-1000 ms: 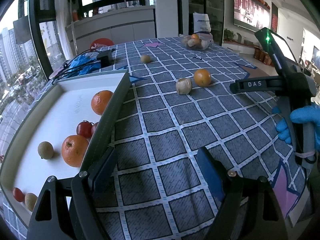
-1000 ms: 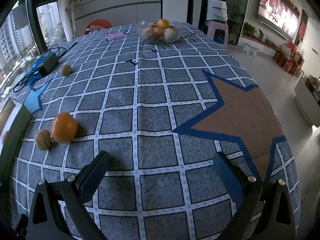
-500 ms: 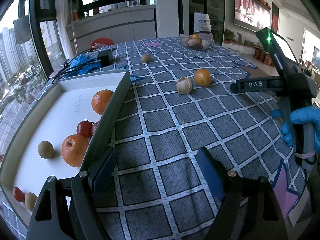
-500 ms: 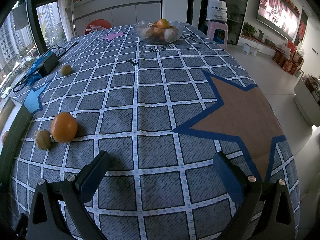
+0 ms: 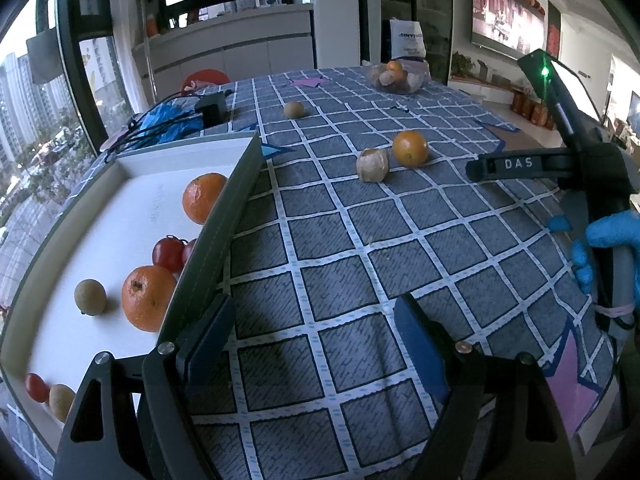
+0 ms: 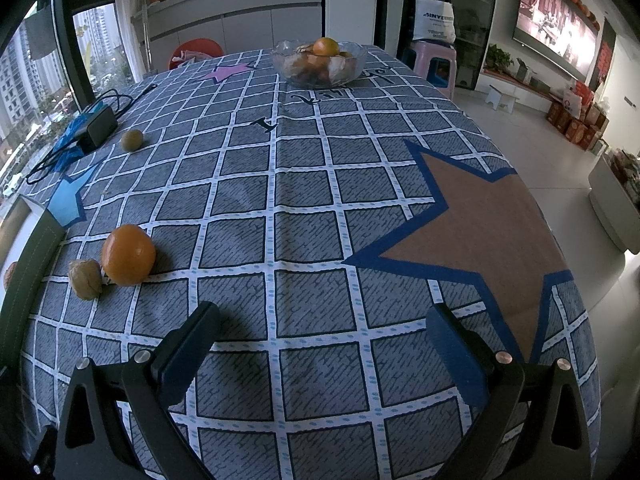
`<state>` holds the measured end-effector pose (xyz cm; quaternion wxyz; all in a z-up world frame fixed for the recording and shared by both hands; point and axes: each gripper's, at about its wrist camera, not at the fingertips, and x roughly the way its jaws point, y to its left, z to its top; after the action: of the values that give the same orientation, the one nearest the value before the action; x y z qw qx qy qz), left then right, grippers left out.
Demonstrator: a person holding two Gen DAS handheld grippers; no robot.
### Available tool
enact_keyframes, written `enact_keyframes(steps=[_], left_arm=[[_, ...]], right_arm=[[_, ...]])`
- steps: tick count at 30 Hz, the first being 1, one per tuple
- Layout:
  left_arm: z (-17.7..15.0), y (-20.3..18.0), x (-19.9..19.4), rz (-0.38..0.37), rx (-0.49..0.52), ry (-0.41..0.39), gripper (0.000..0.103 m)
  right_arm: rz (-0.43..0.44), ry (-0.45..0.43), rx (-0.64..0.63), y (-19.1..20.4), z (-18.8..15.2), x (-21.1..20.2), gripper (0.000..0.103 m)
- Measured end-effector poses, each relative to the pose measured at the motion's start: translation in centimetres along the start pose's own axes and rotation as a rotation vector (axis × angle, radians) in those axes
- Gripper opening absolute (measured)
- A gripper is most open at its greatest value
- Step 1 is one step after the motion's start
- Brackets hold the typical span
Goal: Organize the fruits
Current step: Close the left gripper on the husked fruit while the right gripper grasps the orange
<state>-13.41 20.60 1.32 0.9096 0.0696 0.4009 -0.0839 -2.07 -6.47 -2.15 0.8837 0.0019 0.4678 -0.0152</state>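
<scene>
A white tray point(image 5: 100, 216) with dark green walls lies at the left and holds two oranges point(image 5: 147, 297), red cherry tomatoes point(image 5: 168, 254) and small tan fruits point(image 5: 90, 297). On the checked cloth beyond, an orange point(image 5: 409, 148) sits beside a papery husked fruit point(image 5: 372, 165); a small round fruit point(image 5: 294, 109) lies farther back. My left gripper point(image 5: 312, 332) hovers open and empty over the cloth beside the tray's near corner. My right gripper point(image 6: 320, 340) is open and empty too, with the orange point(image 6: 128, 254) and husked fruit point(image 6: 85, 279) ahead at its left.
A glass bowl point(image 6: 319, 63) of fruit stands at the table's far end. A black adapter with cables point(image 6: 94, 126) and blue gloves lie at the far left. A gloved hand point(image 5: 608, 236) holds the right gripper's handle. The table edge drops off to the right.
</scene>
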Motion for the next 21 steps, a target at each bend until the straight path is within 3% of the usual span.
enact_keyframes(steps=[3,8,14,15,16,19,21], left_arm=[[0.2,0.0,0.3,0.004,0.007,0.014,0.085],[0.6,0.4,0.2,-0.021,-0.009,0.023,0.085],[2.3,1.4,-1.3,-0.029,-0.037,0.009,0.085],[2.5,1.4,-1.5,-0.024,-0.034,0.006,0.085],[2.9,1.5,-1.8,-0.013,-0.028,0.002,0.085],[3.8,1.8,-2.0,-0.007,-0.026,-0.001,0.085],[4.2,2.0,-1.9,-0.007,-0.038,0.002,0.085]], right_arm=[[0.033,-0.001,-0.006,0.2,0.0,-0.5,0.103],[0.141,-0.096,-0.1,2.9,1.1,-3.0,0.103],[0.193,-0.062,-0.217,7.0,1.9,-1.5,0.102],[0.201,-0.057,-0.219,7.3,2.1,-1.2,0.098],[0.21,-0.049,-0.219,7.4,2.3,-0.9,0.086],[0.27,0.015,-0.199,7.8,2.9,0.5,0.064],[0.266,0.01,-0.2,8.1,3.1,0.6,0.052]])
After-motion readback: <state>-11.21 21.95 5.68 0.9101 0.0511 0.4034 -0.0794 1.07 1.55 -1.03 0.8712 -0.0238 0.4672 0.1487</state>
